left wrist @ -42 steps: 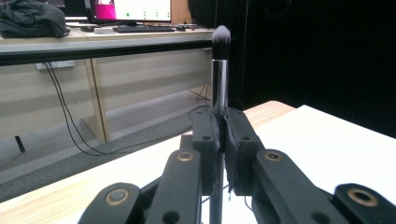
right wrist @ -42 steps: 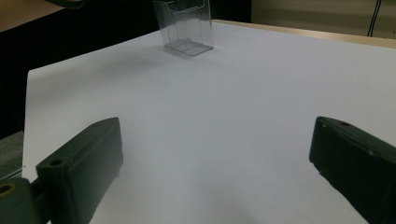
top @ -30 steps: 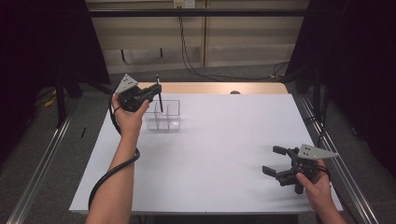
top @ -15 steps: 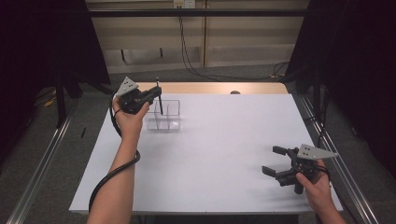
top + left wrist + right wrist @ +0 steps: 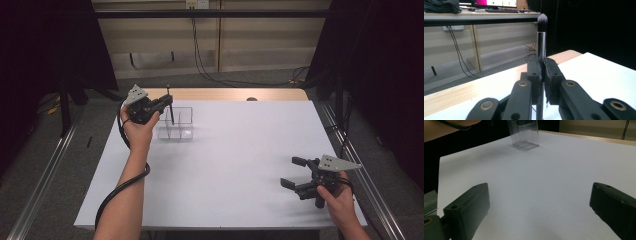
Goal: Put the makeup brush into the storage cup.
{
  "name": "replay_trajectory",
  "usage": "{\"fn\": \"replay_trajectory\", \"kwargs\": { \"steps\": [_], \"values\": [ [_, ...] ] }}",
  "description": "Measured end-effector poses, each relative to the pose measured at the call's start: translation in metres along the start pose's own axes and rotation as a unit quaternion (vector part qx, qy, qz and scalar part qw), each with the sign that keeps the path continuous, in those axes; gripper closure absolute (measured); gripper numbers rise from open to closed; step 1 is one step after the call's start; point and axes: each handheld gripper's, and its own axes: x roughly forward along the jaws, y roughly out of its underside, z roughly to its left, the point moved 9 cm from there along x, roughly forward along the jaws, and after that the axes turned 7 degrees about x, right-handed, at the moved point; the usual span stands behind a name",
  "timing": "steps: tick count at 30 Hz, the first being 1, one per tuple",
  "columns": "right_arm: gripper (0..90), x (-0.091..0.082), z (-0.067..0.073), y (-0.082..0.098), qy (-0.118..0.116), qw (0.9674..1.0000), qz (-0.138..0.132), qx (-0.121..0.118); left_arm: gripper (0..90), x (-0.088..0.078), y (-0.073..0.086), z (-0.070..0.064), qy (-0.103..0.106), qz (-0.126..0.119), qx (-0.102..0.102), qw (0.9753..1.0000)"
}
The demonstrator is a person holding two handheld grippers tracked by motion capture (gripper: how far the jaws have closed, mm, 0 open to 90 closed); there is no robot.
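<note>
One bench (image 5: 235,165), white on top with a wooden strip along its far edge. Two hand-held grippers: the left (image 5: 167,103) up near the far left corner, the right (image 5: 294,172) near the near right corner. One brush (image 5: 541,37), pinched upright in the left one's jaws, bristles on top. One clear organiser (image 5: 176,123) stands by the far left corner; how many compartments it has I cannot tell. Two hands (image 5: 136,131), one per gripper. Two cables, one trailing from each.
</note>
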Motion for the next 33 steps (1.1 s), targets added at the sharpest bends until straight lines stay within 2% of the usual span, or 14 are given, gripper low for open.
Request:
{"fn": "replay_trajectory", "kwargs": {
  "steps": [6, 10, 12, 17, 19, 20, 24, 33],
  "values": [
    [2.7, 0.0, 0.0, 0.0, 0.0, 1.0, -0.001, 0.0, 84.0, 0.0, 0.002, 0.0, 0.0, 0.002, -0.002, 1.0],
    [2.7, 0.0, 0.0, 0.0, 0.0, 1.0, 0.0, 0.0, 83.5, 0.0, 0.002, -0.001, 0.008, -0.002, -0.007, 0.9999],
    [2.8, -0.001, 0.0, 0.0, 0.0, 1.0, -0.001, 0.001, 78.8, 0.0, 0.003, -0.003, 0.015, -0.003, -0.015, 0.9998],
    [2.7, -0.002, 0.0, 0.001, 0.002, 1.0, 0.0, 0.001, 62.0, -0.002, 0.003, -0.002, 0.014, -0.011, -0.034, 0.9993],
    [2.7, -0.003, 0.0, 0.001, 0.003, 1.0, -0.001, 0.001, 53.6, -0.003, 0.003, -0.002, 0.006, -0.003, -0.029, 0.9995],
    [2.7, -0.003, -0.001, 0.001, 0.003, 1.0, 0.0, 0.001, 51.0, -0.003, 0.003, -0.003, 0.009, -0.003, -0.033, 0.9994],
    [2.7, -0.004, 0.0, 0.0, 0.003, 1.0, -0.002, 0.002, 43.2, -0.005, 0.005, -0.006, 0.015, -0.001, -0.04, 0.9991],
    [2.8, -0.003, 0.001, 0.001, 0.004, 1.0, -0.001, 0.0, 30.8, -0.01, 0.01, -0.017, 0.031, 0.0, -0.037, 0.9989]
  ]
}}
